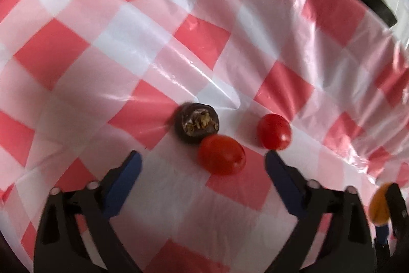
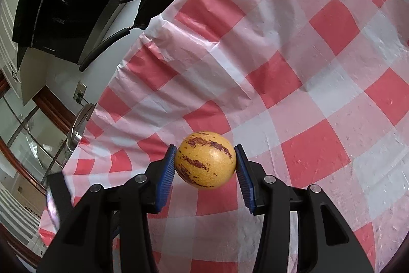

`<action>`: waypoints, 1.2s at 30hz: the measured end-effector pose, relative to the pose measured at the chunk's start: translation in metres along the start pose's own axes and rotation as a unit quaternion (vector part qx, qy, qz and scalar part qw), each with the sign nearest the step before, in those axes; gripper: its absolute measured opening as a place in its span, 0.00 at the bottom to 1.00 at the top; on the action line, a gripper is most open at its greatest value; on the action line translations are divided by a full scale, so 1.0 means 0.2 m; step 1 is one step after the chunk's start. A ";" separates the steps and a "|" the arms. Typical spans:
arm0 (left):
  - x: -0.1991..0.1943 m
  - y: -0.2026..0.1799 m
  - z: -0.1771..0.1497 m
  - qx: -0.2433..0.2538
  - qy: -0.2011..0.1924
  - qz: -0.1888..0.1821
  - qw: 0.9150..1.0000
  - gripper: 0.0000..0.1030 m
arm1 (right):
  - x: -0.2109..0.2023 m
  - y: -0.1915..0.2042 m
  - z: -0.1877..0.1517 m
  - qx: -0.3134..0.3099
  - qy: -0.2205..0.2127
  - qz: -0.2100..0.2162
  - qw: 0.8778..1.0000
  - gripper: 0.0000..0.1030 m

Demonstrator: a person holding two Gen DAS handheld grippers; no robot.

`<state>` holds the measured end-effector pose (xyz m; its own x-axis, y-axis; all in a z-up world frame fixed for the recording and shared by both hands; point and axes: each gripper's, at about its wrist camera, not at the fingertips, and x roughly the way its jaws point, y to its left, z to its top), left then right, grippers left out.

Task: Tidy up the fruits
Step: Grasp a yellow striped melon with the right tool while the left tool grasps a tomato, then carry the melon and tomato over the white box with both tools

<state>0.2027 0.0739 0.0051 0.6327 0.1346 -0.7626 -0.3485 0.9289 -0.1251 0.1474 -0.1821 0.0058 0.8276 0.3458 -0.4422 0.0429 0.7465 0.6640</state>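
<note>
My right tool [image 2: 205,165] is clamped on a round yellow fruit with purple streaks [image 2: 205,160], held above the red-and-white checked plastic cloth [image 2: 332,22] on the desk. My left tool [image 1: 203,157] stands apart over two red cherry tomatoes [image 1: 222,154] [image 1: 274,131], beside a dark round fruit [image 1: 196,123].

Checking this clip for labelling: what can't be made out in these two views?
- Left wrist view: yellow fruit cut off at the edge behind the right gripper.
- Dark round fruit: kind unclear, blurred.
- Right wrist view: tomatoes out of frame.
- No container visible in either view.
</note>
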 end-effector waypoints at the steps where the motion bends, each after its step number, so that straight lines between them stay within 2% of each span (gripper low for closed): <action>1: 0.02 -0.01 0.01 0.005 0.011 -0.001 1.000 0.75 | 0.00 0.00 0.00 -0.001 0.000 0.000 1.000 0.44; 3: 0.03 -0.02 0.00 0.015 0.014 0.003 1.000 0.60 | 0.01 0.01 0.00 -0.004 0.000 -0.001 1.000 0.44; 4: 0.03 -0.02 -0.01 0.020 0.011 -0.003 1.000 0.46 | 0.01 0.01 -0.01 -0.008 0.000 -0.001 1.000 0.44; 5: 0.02 -0.02 -0.02 0.024 0.010 -0.012 1.000 0.39 | 0.01 0.02 -0.01 -0.011 0.000 -0.002 1.000 0.44; 8: -0.05 0.04 -0.05 0.002 0.004 -0.030 1.000 0.39 | 0.01 0.05 -0.02 -0.029 -0.003 0.000 1.000 0.44; 13: -0.25 0.15 -0.09 -0.033 -0.045 -0.048 0.997 0.39 | 0.00 0.04 -0.02 -0.027 -0.002 0.004 1.000 0.44; 16: -0.38 0.21 -0.17 -0.036 -0.072 -0.048 0.996 0.39 | 0.01 0.04 -0.02 -0.026 0.000 0.006 1.000 0.44; 20: -0.49 0.29 -0.28 -0.053 -0.069 -0.061 0.994 0.39 | 0.02 0.03 -0.01 -0.022 0.000 0.006 1.000 0.44; 30: -0.48 0.27 -0.35 -0.039 -0.062 -0.041 0.996 0.39 | 0.02 0.04 -0.01 -0.035 0.001 0.011 0.999 0.44; 36: -0.48 0.26 -0.35 -0.033 -0.078 -0.034 0.996 0.39 | 0.00 0.06 -0.02 -0.048 -0.010 0.019 0.999 0.44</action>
<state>0.0747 0.0842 0.0273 0.7540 0.1288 -0.6441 -0.3431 0.9134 -0.2189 0.1466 -0.1703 0.0122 0.8390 0.3635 -0.4050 -0.0417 0.7849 0.6182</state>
